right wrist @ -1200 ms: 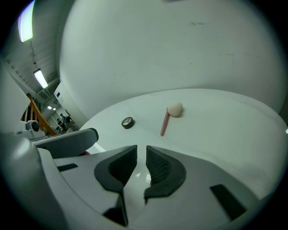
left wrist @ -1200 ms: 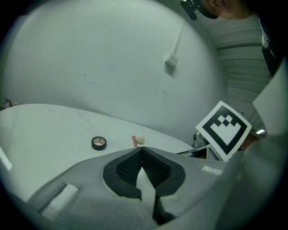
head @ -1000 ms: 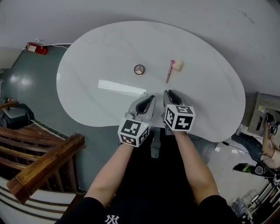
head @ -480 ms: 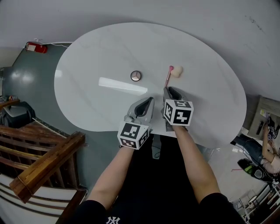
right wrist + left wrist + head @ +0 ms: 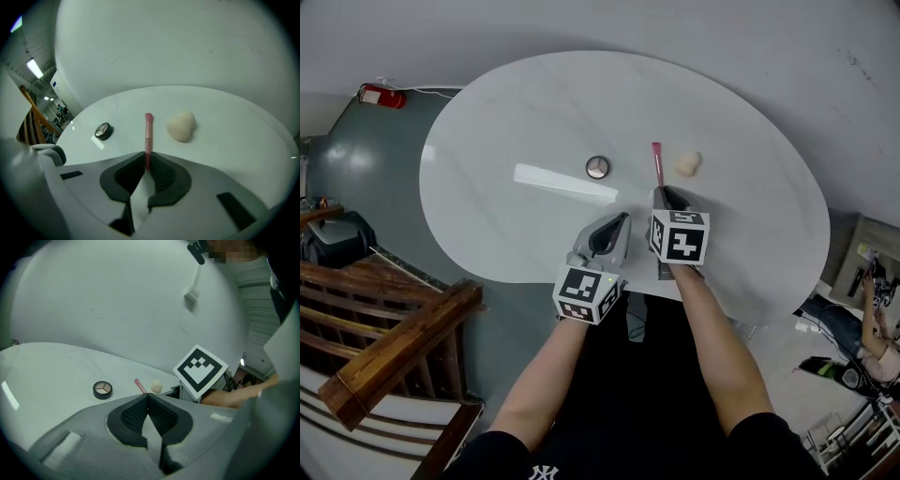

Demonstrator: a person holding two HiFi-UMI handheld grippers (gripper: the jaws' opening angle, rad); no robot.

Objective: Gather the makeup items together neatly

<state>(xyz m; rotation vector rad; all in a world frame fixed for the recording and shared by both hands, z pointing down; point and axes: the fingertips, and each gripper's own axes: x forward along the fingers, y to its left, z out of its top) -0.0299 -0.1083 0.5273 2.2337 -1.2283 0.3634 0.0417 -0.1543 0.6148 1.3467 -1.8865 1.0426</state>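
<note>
One container on the table: a round open compact, three pale pans inside. To its right a pink brush, then a sponge just beside, not touching. Right gripper closing on the brush's near end, pads against the handle. Left gripper empty, tips pressed together, near the table's front edge. In the left gripper view, not the right: the right gripper's marker cube. In the right gripper view alone: handle running in between the tips. Only from the head view: both forearms.
</note>
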